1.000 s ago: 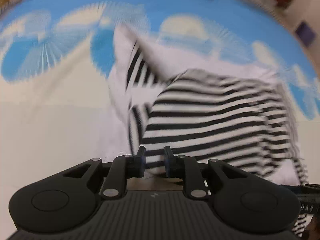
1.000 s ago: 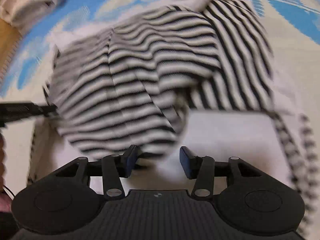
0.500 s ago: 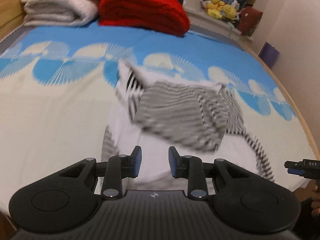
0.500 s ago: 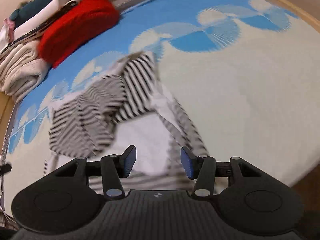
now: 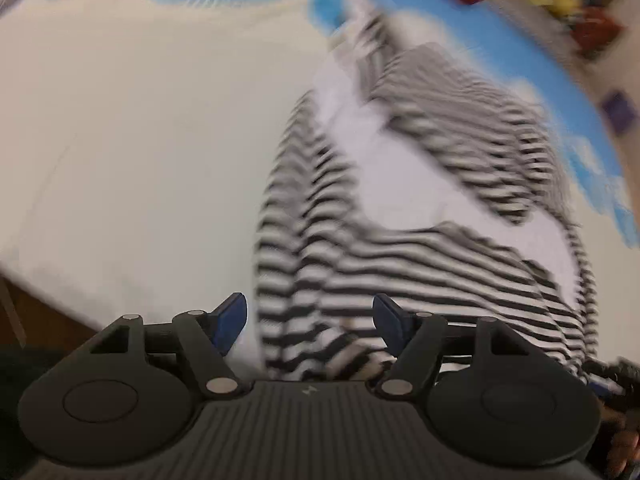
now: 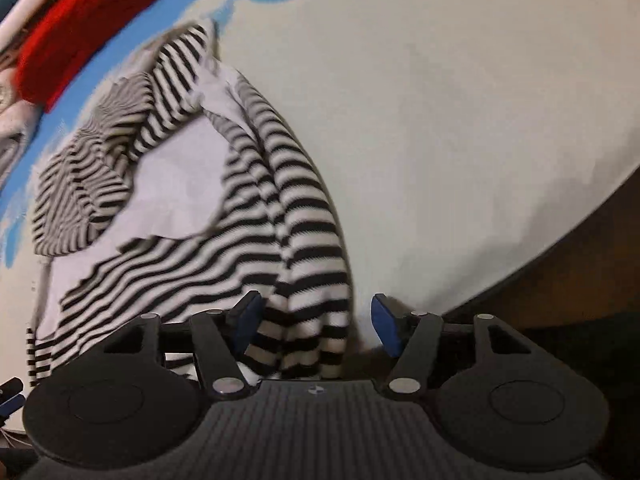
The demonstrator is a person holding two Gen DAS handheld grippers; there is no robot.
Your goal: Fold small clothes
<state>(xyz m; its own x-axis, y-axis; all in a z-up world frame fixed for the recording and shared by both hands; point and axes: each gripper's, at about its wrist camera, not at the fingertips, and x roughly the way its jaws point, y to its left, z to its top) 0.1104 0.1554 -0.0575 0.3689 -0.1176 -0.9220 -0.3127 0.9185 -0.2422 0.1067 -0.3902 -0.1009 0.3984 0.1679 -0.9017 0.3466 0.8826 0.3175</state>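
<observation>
A small black-and-white striped garment (image 5: 420, 264) with a white front panel lies crumpled on the bed, its far part folded back over itself. In the blurred left wrist view my left gripper (image 5: 310, 318) hangs over the near striped sleeve, its jaws opening wide, and the cloth passes between the pads without being pressed. My right gripper (image 6: 316, 322) is over the other striped sleeve (image 6: 308, 280) near the bed's edge; its jaws are opening too, and the sleeve lies between the pads, loose.
The bed sheet (image 6: 460, 120) is cream with a blue fan pattern farther away. A folded red blanket (image 6: 80, 28) and pale folded towels lie at the far end. The bed's edge (image 6: 540, 256) drops to a dark wooden floor at right.
Both grippers have let go of the striped cloth and pulled back toward the near edge of the bed. Their jaws stand much wider than before. The garment has dropped onto the sheet.
</observation>
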